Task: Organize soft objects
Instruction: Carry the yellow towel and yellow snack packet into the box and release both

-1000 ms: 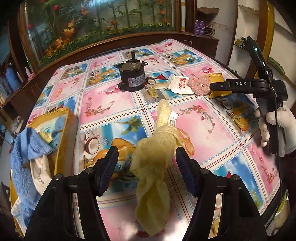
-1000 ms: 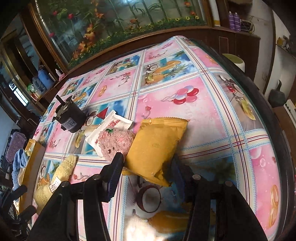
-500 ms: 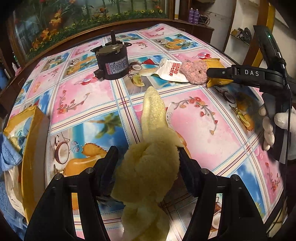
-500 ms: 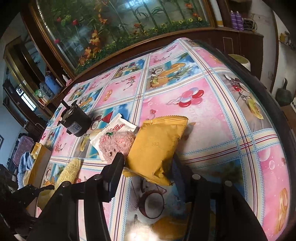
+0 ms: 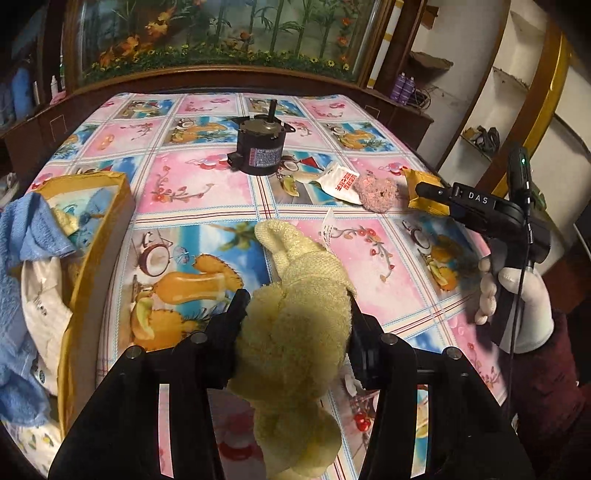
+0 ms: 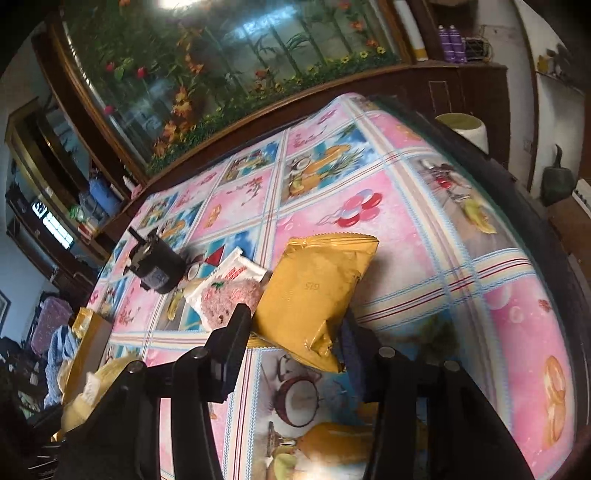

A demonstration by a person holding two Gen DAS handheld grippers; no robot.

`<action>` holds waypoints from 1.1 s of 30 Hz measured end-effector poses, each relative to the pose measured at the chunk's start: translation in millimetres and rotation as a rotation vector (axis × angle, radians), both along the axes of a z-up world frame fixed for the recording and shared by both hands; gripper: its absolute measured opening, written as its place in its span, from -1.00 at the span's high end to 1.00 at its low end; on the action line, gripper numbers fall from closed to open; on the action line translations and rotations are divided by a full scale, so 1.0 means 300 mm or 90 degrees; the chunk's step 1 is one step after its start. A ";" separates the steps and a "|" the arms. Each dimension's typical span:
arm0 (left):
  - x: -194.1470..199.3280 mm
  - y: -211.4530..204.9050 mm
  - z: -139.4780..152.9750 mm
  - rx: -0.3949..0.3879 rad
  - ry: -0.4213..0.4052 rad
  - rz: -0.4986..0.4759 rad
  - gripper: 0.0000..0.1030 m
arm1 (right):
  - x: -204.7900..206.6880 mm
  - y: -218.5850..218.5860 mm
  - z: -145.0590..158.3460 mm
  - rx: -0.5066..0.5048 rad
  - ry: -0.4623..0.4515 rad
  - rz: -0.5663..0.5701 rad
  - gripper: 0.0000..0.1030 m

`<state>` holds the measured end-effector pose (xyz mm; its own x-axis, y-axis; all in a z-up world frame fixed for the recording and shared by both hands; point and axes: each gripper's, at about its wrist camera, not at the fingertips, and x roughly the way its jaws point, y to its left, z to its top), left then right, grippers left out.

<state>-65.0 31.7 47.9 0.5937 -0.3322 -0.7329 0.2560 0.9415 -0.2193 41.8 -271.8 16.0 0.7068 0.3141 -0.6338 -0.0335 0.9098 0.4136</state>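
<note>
Now left tool (image 5: 295,332) closing on yellow knit cloth (image 5: 295,332), near worktop (image 5: 207,177) edge. Squeeze fully, then carry left to box (image 5: 92,266). Right tool (image 6: 291,332) closing around orange packet (image 6: 314,291).

Brightness: warm indoor light, moderate; the patterned tablecloth (image 5: 207,184) shows vivid, while the room's edges sink to near black.
Light source: from overhead, judging by a white glare patch on the glass panel (image 6: 177,3) behind my table (right view, top edge).
Shadows: my left gripper (image 5: 295,328) darkens the yellow knitted cloth (image 5: 295,332) it carries; soft shadow lies right of the yellow packet (image 6: 314,288).
Glare: pale sheen on the cloth near the bottom of my right view.
Blur: my right view is smeared throughout; the left is sharper.
Distortion: strong fisheye bend; the table bulges, and corners are black.
Focus: distant shelves (image 5: 480,136) look soft.
</note>
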 end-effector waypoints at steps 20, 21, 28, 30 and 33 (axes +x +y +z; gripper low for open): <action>-0.077 0.741 0.193 -0.006 -0.054 0.245 0.06 | -0.145 0.680 0.226 0.005 -0.053 0.310 0.09; -0.052 0.771 0.183 -0.012 -0.045 0.254 0.06 | -0.147 0.729 0.222 0.003 -0.049 0.329 0.09; 0.153 0.901 0.096 -0.026 0.009 0.284 0.06 | -0.123 1.043 0.173 -0.018 -0.011 0.433 0.09; 0.205 0.909 0.072 -0.026 0.024 0.284 0.06 | -0.111 1.114 0.158 -0.043 -0.005 0.447 0.09; 0.267 0.909 0.034 -0.006 0.038 0.290 0.05 | -0.079 1.201 0.127 -0.089 0.003 0.452 0.09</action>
